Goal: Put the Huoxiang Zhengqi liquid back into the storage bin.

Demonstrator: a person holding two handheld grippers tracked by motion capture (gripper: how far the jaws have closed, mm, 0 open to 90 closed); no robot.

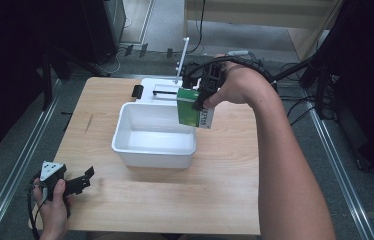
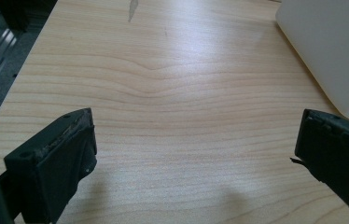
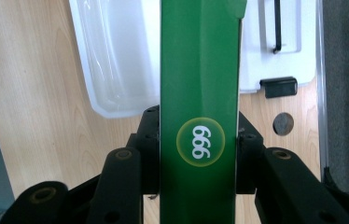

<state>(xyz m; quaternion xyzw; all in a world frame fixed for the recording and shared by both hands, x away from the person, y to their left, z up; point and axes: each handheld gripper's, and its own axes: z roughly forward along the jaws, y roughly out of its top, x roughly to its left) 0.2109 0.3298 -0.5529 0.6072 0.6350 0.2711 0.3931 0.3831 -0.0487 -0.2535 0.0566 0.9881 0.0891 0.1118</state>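
Observation:
A green box (image 1: 191, 106) with a white end hangs in the air over the back right corner of a white bin (image 1: 125, 127). My right gripper (image 1: 202, 100) is shut on it from above. In the right gripper view both black jaws press the sides of the green box (image 3: 199, 93), which bears a round "999" mark, and the bin (image 3: 112, 60) lies below. My left gripper (image 1: 82, 181) rests at the table's front left, held by a hand. Its jaws stand wide open over bare wood in the left gripper view (image 2: 196, 154), with nothing between them.
A white lid (image 1: 162, 90) with a black latch lies flat behind the bin; it also shows as the lid (image 3: 289, 42) in the right gripper view. The bin's corner (image 2: 331, 51) is at the upper right of the left gripper view. Rails flank the wooden table (image 1: 215, 185).

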